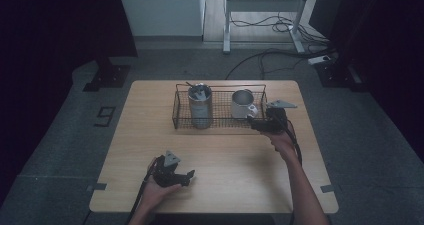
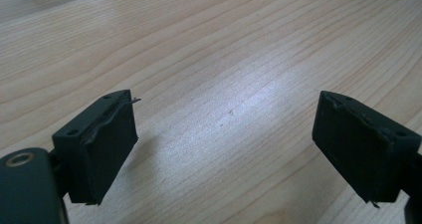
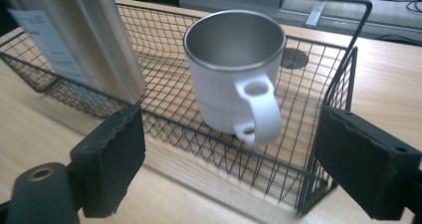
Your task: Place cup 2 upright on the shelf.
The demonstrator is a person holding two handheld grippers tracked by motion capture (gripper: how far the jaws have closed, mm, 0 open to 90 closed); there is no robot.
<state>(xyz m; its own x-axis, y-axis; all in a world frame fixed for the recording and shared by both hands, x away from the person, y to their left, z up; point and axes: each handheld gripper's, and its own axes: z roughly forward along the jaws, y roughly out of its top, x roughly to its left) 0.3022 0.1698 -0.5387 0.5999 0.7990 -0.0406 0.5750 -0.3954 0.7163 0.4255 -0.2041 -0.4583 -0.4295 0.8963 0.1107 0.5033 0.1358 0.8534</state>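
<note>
While the left gripper (image 1: 190, 174) idles open on the tabletop (image 1: 225, 160), the right gripper's (image 3: 229, 169) open fingers face a white mug (image 3: 234, 79) in the wire basket (image 3: 318, 149); rigid, probably light and slick, best held by its handle.

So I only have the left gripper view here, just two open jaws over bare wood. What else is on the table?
Observer: A black wire basket sits at the far side, holding a white mug and a tall metal canister.
Operator: Where is the other gripper?
Observer: The right gripper is at the basket's right end, jaws open, facing the mug's handle.
Operator: Is the mug empty?
Observer: Yes, its steel inside looks empty and it stands upright.
</note>
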